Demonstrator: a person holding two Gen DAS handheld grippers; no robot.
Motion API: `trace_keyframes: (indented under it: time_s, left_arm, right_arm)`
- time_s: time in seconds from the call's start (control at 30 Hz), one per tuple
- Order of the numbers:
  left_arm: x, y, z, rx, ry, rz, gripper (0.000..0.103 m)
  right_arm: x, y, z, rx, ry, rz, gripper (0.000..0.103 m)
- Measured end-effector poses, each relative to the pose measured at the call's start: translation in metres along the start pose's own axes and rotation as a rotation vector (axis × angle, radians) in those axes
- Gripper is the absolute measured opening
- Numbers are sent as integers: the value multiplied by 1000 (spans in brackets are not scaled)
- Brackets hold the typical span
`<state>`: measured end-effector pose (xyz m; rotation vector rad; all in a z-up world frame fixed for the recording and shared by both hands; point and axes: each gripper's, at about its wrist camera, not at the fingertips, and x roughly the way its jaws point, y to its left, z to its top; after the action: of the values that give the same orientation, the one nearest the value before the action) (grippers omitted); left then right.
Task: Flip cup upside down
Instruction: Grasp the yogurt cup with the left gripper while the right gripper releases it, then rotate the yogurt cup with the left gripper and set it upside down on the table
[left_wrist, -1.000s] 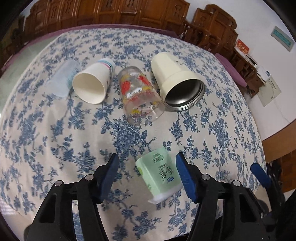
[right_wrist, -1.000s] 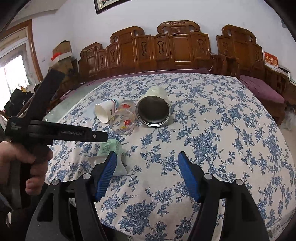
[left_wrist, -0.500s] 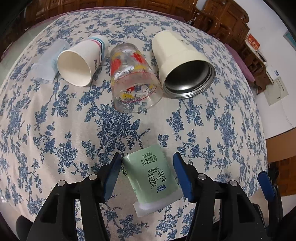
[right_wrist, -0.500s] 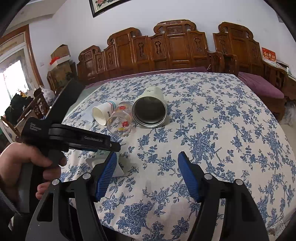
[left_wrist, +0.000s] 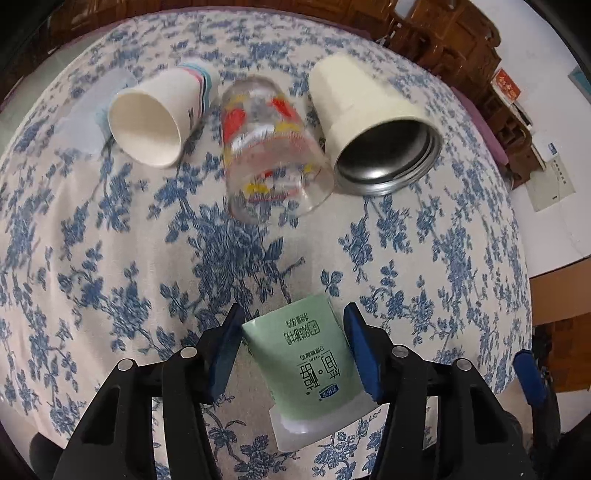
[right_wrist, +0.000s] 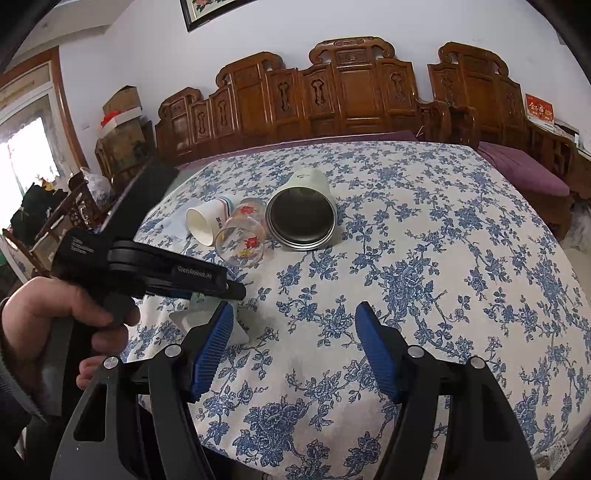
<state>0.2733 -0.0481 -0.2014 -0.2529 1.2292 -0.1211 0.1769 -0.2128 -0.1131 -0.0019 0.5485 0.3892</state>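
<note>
A pale green yogurt cup (left_wrist: 310, 362) lies on its side on the floral tablecloth, its white rim toward me. My left gripper (left_wrist: 293, 343) is open, its blue fingers on either side of the cup; contact is unclear. In the right wrist view the left gripper (right_wrist: 221, 291) hides most of the green cup (right_wrist: 207, 306). My right gripper (right_wrist: 293, 343) is open and empty above the near part of the table.
Further back lie three more cups on their sides: a white paper cup (left_wrist: 155, 122), a printed glass (left_wrist: 269, 147) and a cream steel-lined tumbler (left_wrist: 373, 129). Carved wooden chairs (right_wrist: 351, 96) stand behind the table. The table edge (left_wrist: 524, 295) runs at right.
My left gripper has moved forward and down, so the green cup now sits deeper between its fingers. The right gripper has barely moved.
</note>
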Motion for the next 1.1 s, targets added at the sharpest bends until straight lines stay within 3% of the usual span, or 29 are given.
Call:
trace_keyframes:
  time_s: [0.2, 0.53, 0.87, 1.1]
  left_arm:
    - [-22, 2, 4, 70, -101, 26, 53]
    - [-24, -1, 7, 211, -283, 178, 52]
    - [-19, -3, -15, 301, -344, 229, 51]
    - [-30, -4, -43, 329, -335, 208, 51]
  right_arm:
    - [2, 1, -1, -3, 5, 4, 71]
    - [5, 0, -2, 0, 15, 0, 71]
    - [7, -1, -1, 3, 16, 2, 71]
    - [6, -2, -1, 6, 14, -2, 71]
